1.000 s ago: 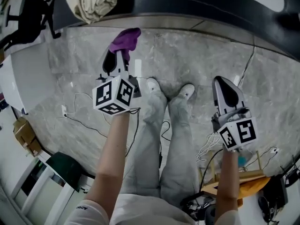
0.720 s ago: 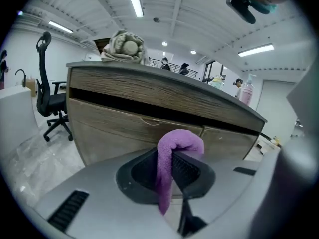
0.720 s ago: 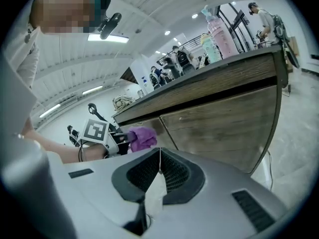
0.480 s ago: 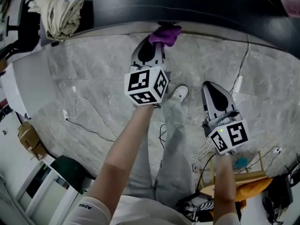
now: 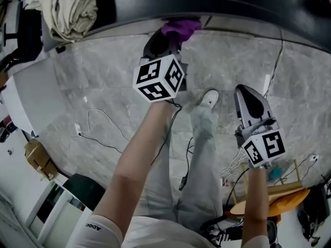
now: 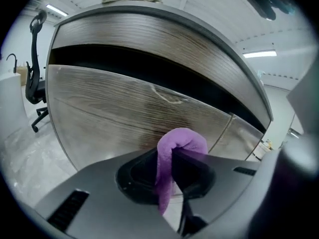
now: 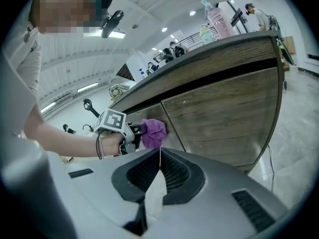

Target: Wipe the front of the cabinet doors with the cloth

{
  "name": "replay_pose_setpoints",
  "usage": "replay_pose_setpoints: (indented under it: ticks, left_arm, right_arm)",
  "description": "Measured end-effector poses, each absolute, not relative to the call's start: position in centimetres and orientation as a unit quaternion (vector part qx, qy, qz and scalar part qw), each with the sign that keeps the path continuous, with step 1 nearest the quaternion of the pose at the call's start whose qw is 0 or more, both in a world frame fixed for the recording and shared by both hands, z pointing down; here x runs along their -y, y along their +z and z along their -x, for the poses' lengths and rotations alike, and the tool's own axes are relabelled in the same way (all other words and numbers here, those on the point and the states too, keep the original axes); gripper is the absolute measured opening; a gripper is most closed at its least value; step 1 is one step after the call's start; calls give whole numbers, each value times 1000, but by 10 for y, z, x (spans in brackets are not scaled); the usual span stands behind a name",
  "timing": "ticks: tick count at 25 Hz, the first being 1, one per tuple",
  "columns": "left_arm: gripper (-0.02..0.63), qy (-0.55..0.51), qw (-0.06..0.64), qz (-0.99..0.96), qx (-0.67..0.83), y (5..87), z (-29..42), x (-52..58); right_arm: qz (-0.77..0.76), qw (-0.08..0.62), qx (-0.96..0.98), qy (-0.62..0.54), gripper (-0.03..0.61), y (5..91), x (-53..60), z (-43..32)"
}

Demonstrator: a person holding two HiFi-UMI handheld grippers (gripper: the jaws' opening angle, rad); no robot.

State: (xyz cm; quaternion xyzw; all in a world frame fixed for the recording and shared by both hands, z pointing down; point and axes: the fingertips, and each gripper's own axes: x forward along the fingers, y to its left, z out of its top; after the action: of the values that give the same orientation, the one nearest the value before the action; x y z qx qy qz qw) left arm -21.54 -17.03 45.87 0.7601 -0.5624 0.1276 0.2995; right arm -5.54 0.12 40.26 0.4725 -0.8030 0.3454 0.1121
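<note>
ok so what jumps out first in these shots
The purple cloth, pinched in the left gripper right up at the wood-grain cabinet door. In the head view, the gripper's black-and-white marker cube stands out above the grey marble floor, while the right gripper hangs back, shut and empty.

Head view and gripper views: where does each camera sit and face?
Head view: on the head, looking steeply down at floor and cabinet; shows legs, forearms, left gripper, right gripper.
Left gripper view: on that gripper, facing the cabinet door close up; jaws shut on purple cloth.
Right gripper view: on that gripper, facing the cabinet sidelong; jaws shut, empty; left forearm shows.
All three share the purple cloth.
</note>
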Motion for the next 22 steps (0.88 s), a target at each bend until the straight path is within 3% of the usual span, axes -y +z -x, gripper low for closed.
replay_pose_setpoints:
  ticks: [13,22]
  left_arm:
    - [57,171,293,-758,558,460,404,198]
    - [57,163,272,-726,610,457,500,204]
  right_arm:
    - [-456,114,817,335,28,385,35,234]
    - [-434,110,832,329,28,385,50,289]
